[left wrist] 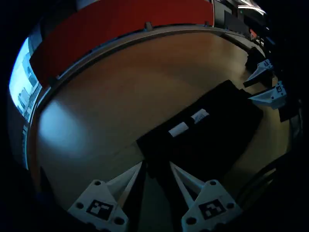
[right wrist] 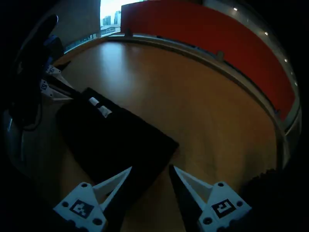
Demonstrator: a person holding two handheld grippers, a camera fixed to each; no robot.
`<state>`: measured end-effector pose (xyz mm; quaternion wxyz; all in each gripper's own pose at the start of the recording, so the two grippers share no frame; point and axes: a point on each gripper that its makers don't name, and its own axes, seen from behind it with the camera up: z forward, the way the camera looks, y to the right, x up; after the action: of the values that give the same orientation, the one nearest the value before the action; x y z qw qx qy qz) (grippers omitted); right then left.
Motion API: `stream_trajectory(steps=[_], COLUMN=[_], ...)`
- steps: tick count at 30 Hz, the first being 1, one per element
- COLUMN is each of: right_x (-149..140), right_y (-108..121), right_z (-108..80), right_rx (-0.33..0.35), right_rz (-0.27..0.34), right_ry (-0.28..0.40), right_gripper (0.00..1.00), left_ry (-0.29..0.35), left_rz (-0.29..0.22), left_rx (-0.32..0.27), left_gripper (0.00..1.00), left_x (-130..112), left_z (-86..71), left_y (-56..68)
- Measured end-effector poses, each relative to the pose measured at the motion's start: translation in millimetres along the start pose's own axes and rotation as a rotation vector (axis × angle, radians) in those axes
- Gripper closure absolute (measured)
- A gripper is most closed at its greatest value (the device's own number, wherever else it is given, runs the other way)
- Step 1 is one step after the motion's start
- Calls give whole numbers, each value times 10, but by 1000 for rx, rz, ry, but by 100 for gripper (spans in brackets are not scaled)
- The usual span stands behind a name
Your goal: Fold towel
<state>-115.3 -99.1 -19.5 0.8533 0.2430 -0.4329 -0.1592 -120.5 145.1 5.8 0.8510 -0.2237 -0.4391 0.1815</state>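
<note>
The left gripper (left wrist: pixel 156 164) and right gripper (right wrist: pixel 150 168), both released with fingers spread at lower frame, straddle opposite towel (left wrist: pixel 216 135) corners, apparently positioned to pinch them for folding.

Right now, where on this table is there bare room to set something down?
Free: the wide bare wooden table between the black cloth towel and the red partition panel. Crowded: the towel's two ends, where the left tool and the right tool stand open.
</note>
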Motion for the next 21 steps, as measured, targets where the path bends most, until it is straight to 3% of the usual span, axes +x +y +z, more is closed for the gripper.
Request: stream_trajectory(steps=[6, 12, 18, 21], right_x=[50, 95, 122, 134], right_y=[64, 135, 194, 220], right_z=[20, 33, 31, 24], right_rx=[-21, -47, -65, -74], right_rz=[14, 27, 36, 36], right_ry=[8, 14, 21, 26], right_gripper=[34, 20, 20, 13], left_ry=[7, 9, 8, 8], left_rz=[-9, 4, 8, 0], left_rx=[9, 16, 19, 17], left_gripper=[60, 55, 39, 39], left_x=[37, 62, 79, 88], left_z=[7, -2, 7, 4], left_y=[-45, -80, -129, -147])
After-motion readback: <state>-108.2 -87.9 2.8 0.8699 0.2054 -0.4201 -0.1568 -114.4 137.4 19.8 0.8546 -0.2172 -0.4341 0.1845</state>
